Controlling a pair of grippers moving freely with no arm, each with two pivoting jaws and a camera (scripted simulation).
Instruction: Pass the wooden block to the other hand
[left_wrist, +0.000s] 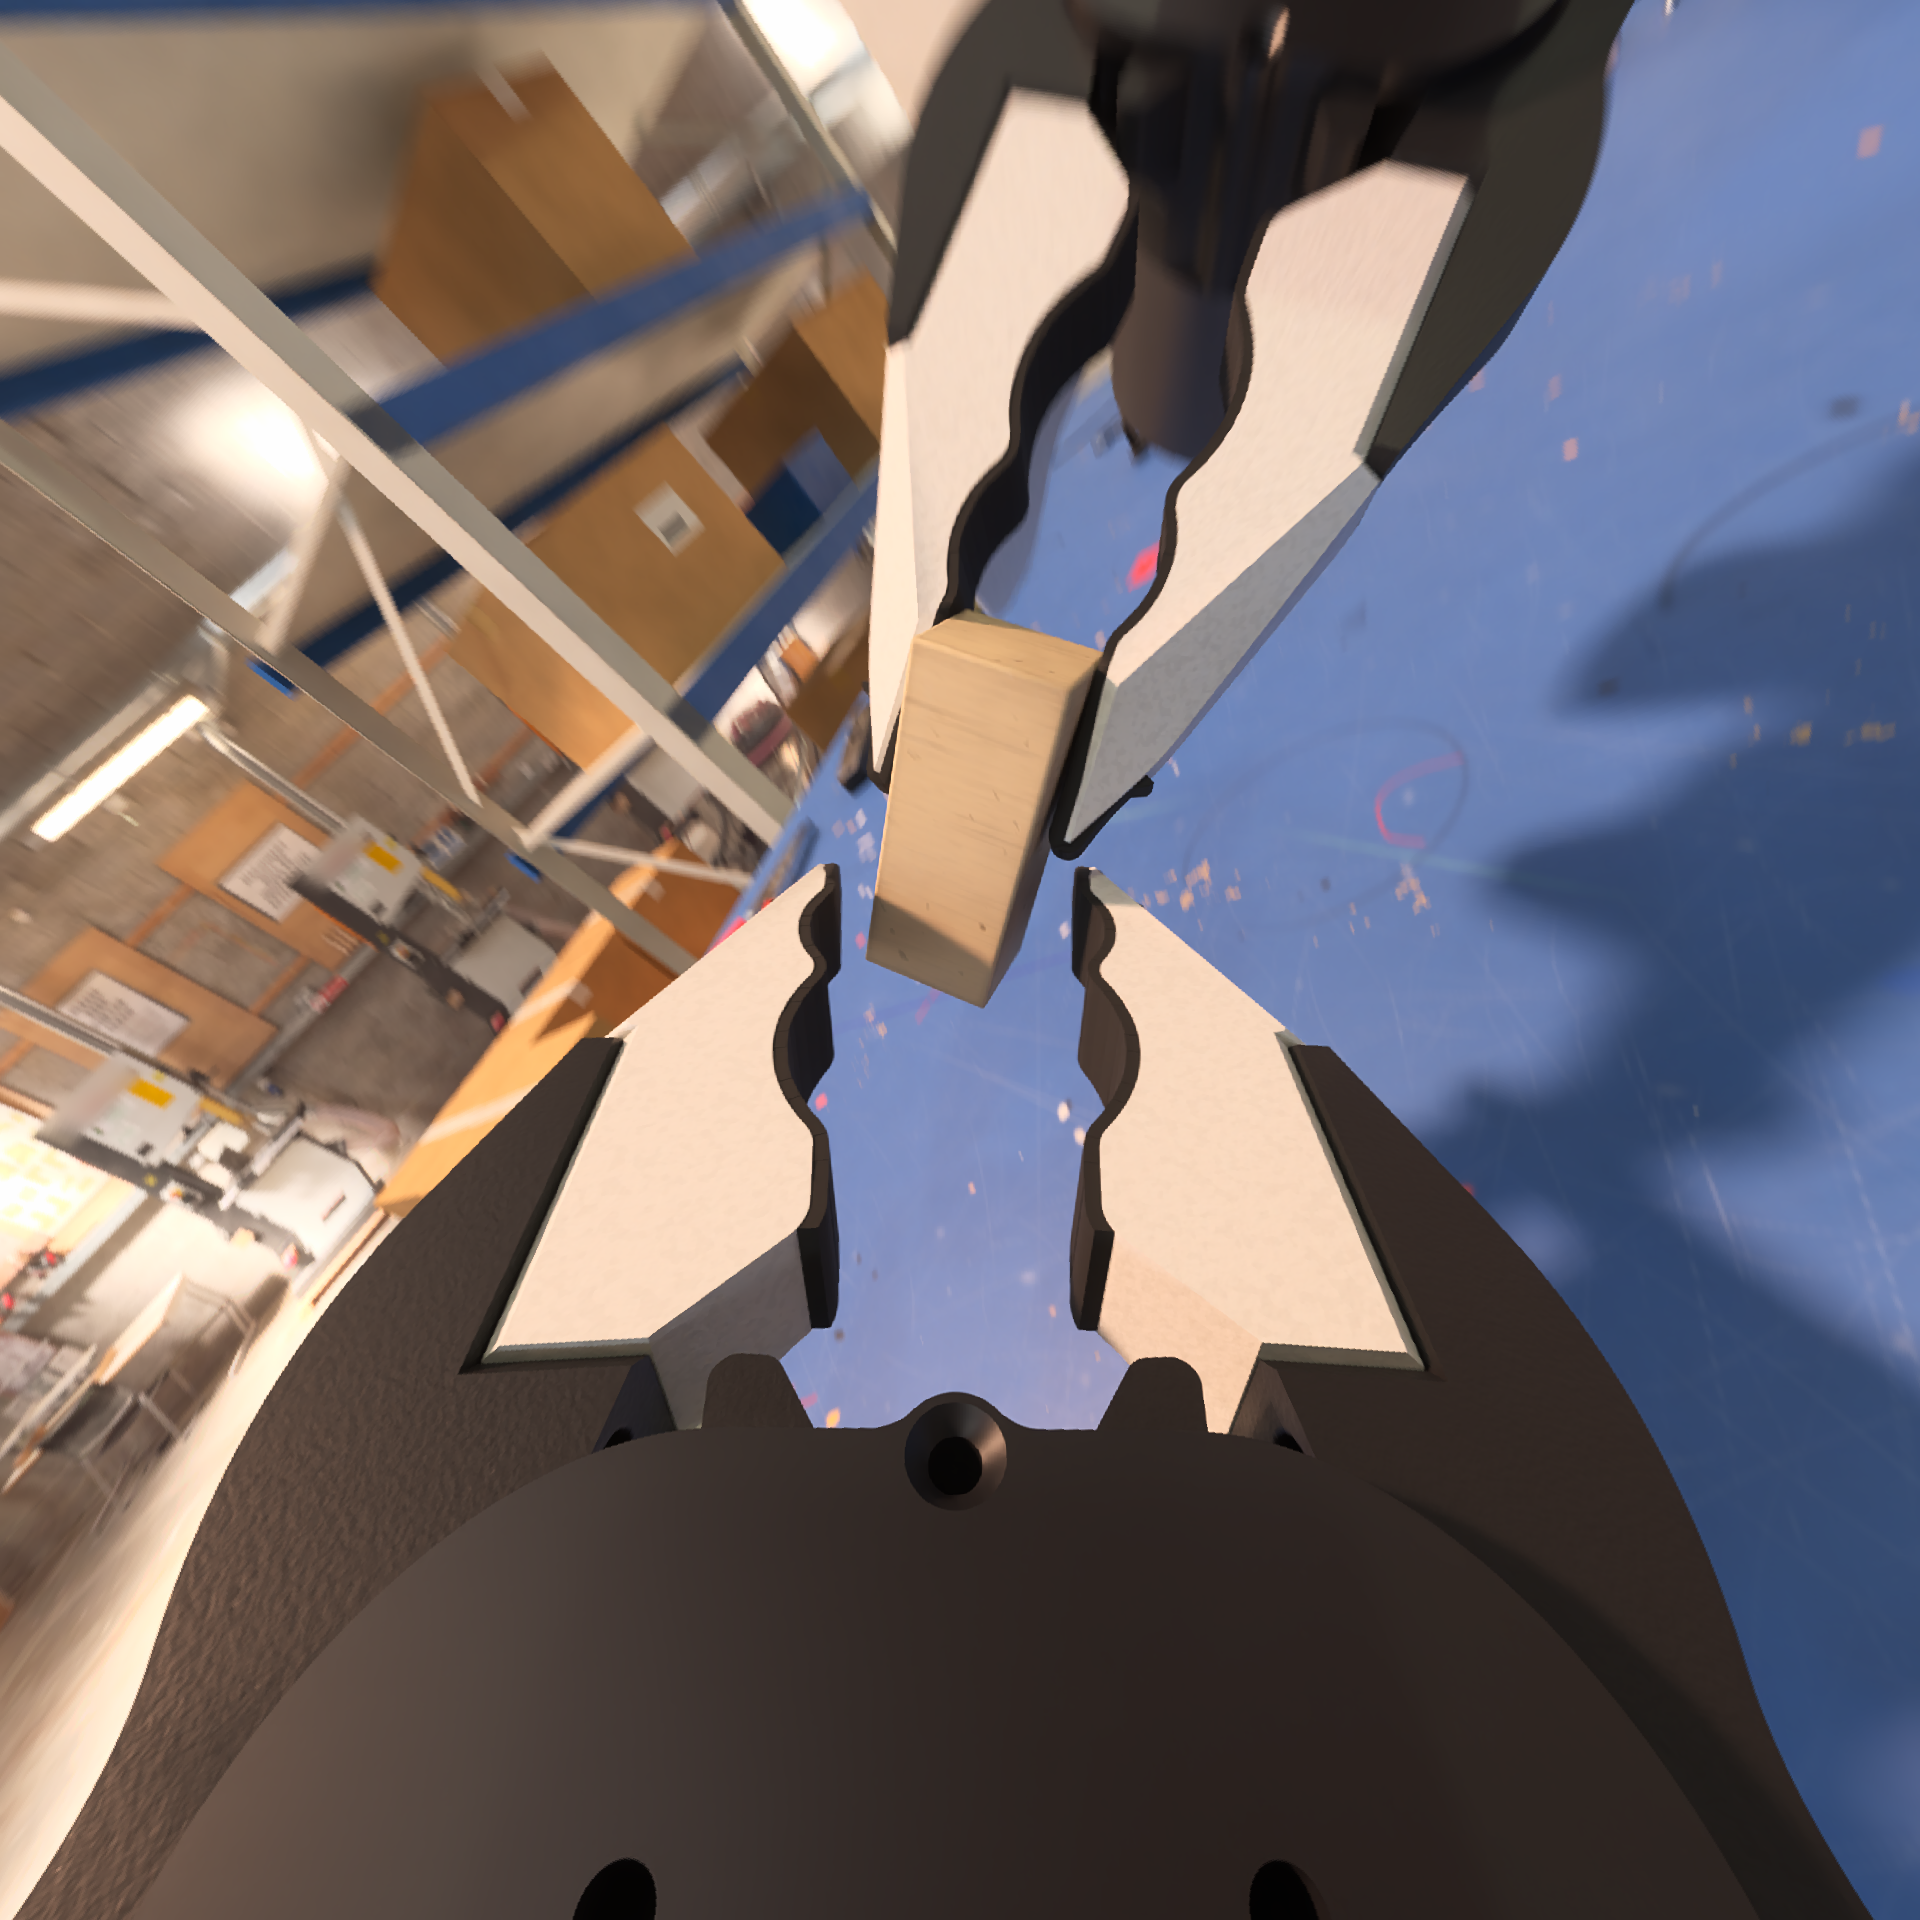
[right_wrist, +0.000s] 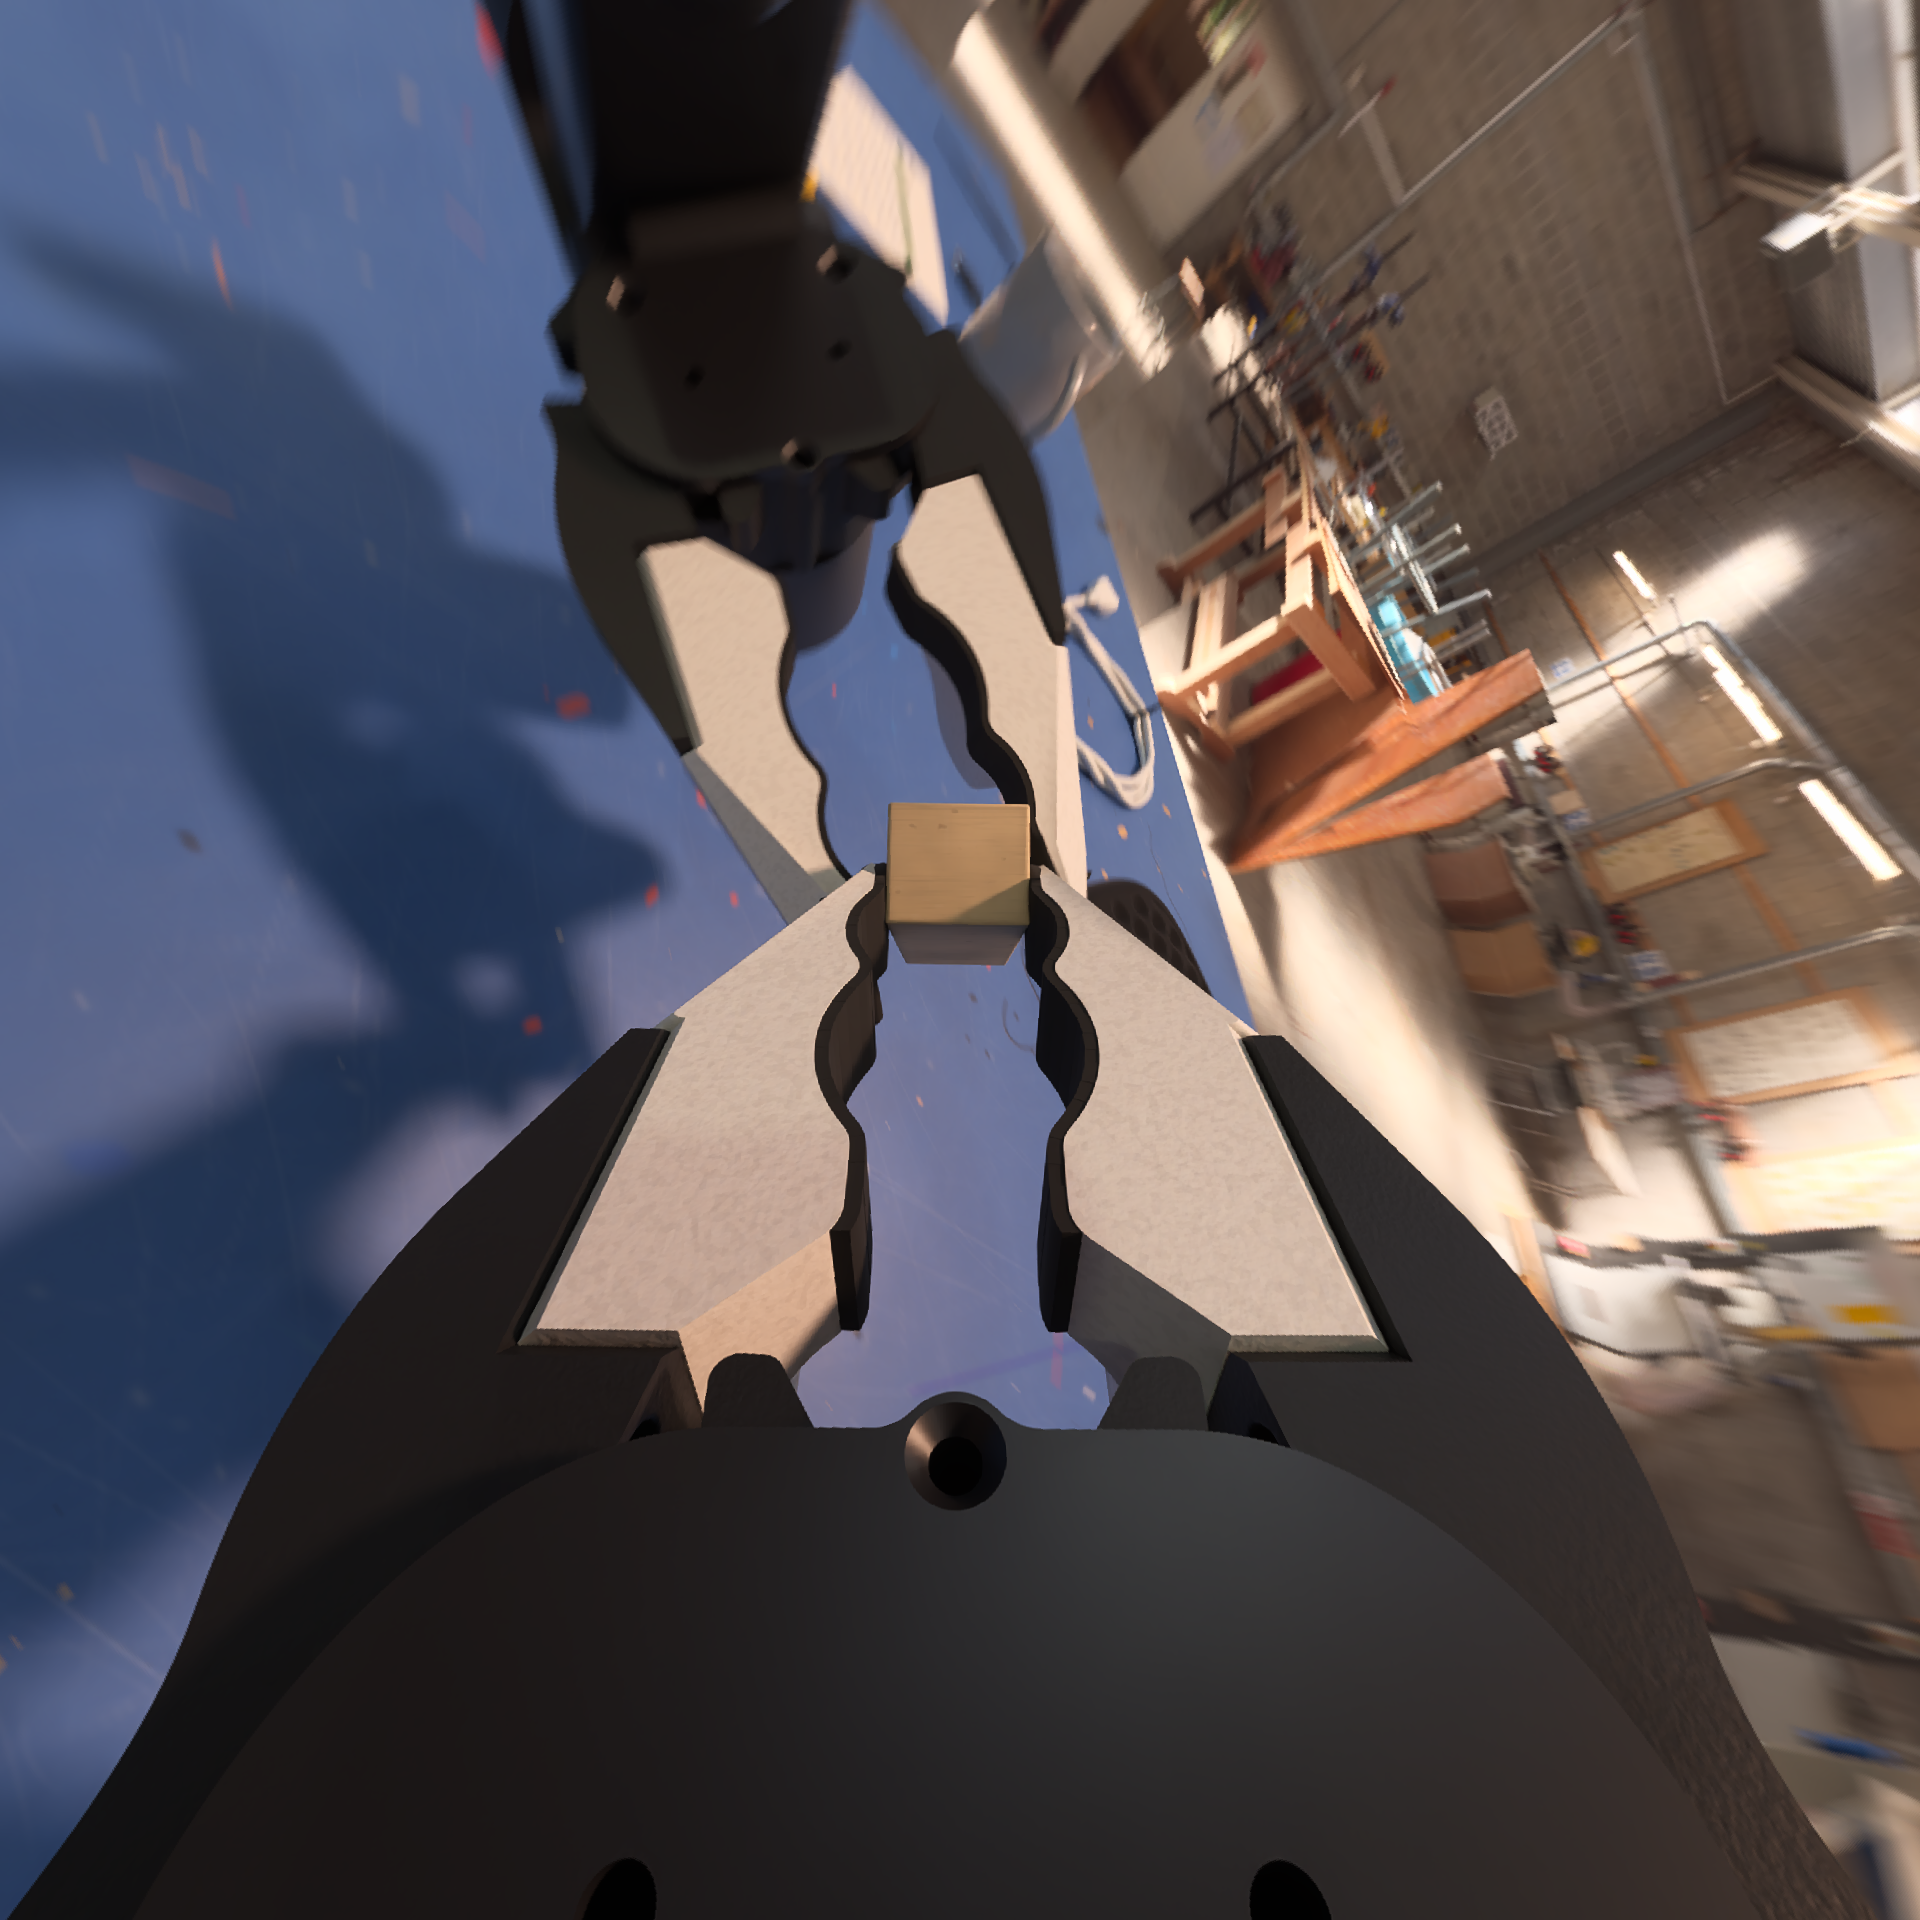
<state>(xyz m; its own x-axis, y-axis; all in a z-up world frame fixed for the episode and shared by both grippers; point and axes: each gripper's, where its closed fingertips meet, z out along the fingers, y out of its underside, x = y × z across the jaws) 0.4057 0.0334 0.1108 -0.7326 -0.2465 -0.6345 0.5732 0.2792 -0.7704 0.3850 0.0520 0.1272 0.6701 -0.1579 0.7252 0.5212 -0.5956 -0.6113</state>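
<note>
My right gripper (right_wrist: 956, 899) clamps the wooden block (right_wrist: 957, 864) above the blue surface (left_wrist: 1558, 935). My left gripper (left_wrist: 954, 914) gapes around its free end (not touching); closing and release remain.

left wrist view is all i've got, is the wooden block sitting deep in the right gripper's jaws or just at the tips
observer: at the very tips. The right wrist view shows the wooden block pinched there by the right gripper.
operator: are my jaws around it
observer: the left gripper is open. One finger stands clear of the block, the other is close beside it. I cannot tell if it touches.
operator: anything on the table nearby
observer: a white cable lies by the edge of the blue table.
</note>
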